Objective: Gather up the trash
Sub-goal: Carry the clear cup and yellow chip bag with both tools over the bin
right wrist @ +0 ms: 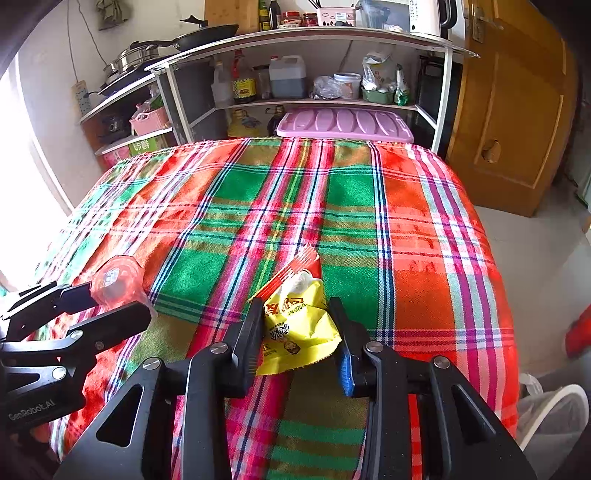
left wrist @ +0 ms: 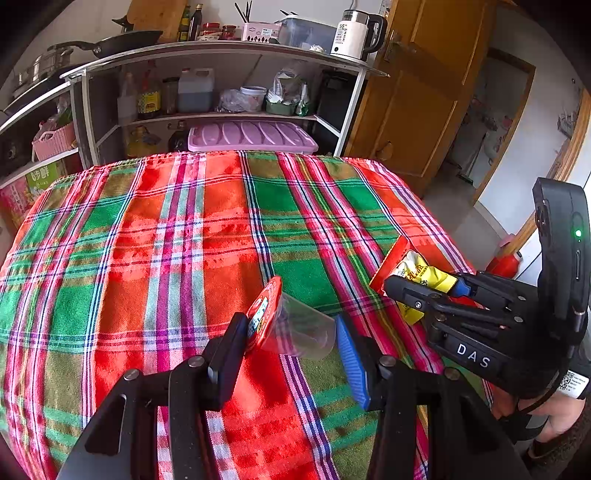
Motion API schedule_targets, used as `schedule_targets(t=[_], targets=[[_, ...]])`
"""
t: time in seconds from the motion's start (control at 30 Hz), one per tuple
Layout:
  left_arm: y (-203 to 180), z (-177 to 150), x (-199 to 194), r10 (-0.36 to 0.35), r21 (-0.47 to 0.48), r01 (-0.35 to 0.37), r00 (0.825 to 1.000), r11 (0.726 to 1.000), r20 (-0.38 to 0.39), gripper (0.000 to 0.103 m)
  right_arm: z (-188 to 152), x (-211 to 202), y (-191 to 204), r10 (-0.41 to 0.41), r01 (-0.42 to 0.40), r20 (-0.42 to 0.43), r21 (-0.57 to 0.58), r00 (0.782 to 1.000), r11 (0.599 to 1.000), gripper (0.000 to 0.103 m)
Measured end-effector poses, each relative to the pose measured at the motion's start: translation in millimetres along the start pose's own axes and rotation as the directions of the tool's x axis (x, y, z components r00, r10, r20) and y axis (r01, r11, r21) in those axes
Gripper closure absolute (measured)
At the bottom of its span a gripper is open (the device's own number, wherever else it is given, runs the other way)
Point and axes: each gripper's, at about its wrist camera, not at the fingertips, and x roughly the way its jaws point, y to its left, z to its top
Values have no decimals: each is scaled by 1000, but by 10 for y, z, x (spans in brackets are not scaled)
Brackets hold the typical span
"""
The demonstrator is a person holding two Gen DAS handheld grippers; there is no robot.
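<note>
A: Trash comes in two lots here. One is a clear plastic cup with a red foil lid, lying on its side between the fingers of the left gripper. The other is a crumpled yellow snack wrapper with a red packet just behind it, on the plaid cloth that covers the counter.

B: Does the left gripper have the cup?

A: Yes. Its fingers stand partly closed, one on the lid end and the blue-padded one at the cup's base, and the cup sits off the cloth between them.

B: And the right gripper?

A: Its fingers sit on either side of the yellow wrapper, about half closed. The left finger touches the wrapper's edge; on the blue-padded side the wrapper reaches the finger, so it looks pinched. In the left wrist view the wrapper shows between those fingers, near the right edge of the counter.

B: What is behind the counter?

A: A white shelf unit with bottles, a jug and bags, a pink tray leaning at its lower level, a frying pan and a white kettle on top, and a wooden door to the right. A white bin lined with a bag stands on the floor beside the counter, at the lower right.
</note>
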Motion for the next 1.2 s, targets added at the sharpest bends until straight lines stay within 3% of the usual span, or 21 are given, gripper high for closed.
schedule_targets(t=[0.53,1.2], targets=[[-255,-72,-251,9,62,-12,999,998,48,54,-152,-605,-25,-60,55,104,51,993,997,70],[-1159,-233,-535,-117,196,100,990,976,78,54,-846,-1594,-654,-221,180,175,223,959,958,69]])
